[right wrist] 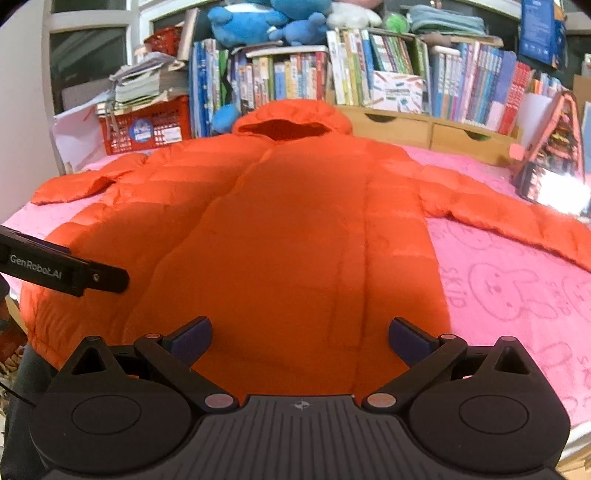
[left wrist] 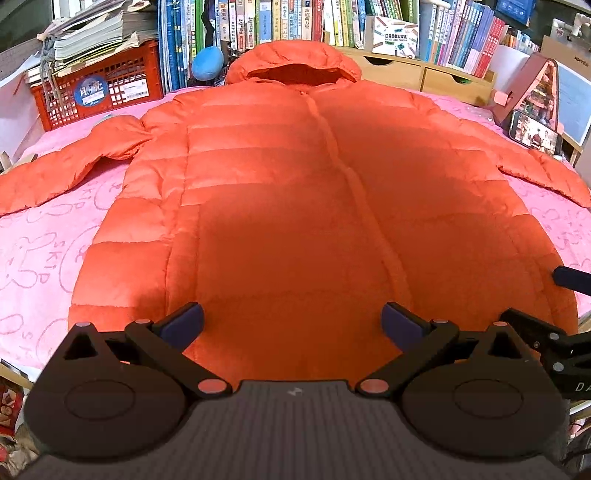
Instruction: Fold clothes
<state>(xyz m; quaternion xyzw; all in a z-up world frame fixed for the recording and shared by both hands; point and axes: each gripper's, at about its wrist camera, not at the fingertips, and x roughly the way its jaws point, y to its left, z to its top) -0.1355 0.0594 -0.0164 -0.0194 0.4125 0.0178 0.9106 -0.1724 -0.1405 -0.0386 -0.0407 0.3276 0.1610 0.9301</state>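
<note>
An orange hooded puffer jacket lies flat and front up on a pink rabbit-print cloth, hood at the far end, both sleeves spread out to the sides. It also shows in the right wrist view. My left gripper is open and empty above the jacket's near hem. My right gripper is open and empty above the hem, further right. The right gripper's body shows at the right edge of the left wrist view. The left gripper's body shows at the left edge of the right wrist view.
A red crate with stacked papers stands at the back left. Books line the back, with wooden drawers in front. A phone leans on a stand at the right. Blue plush toys sit on top of the books.
</note>
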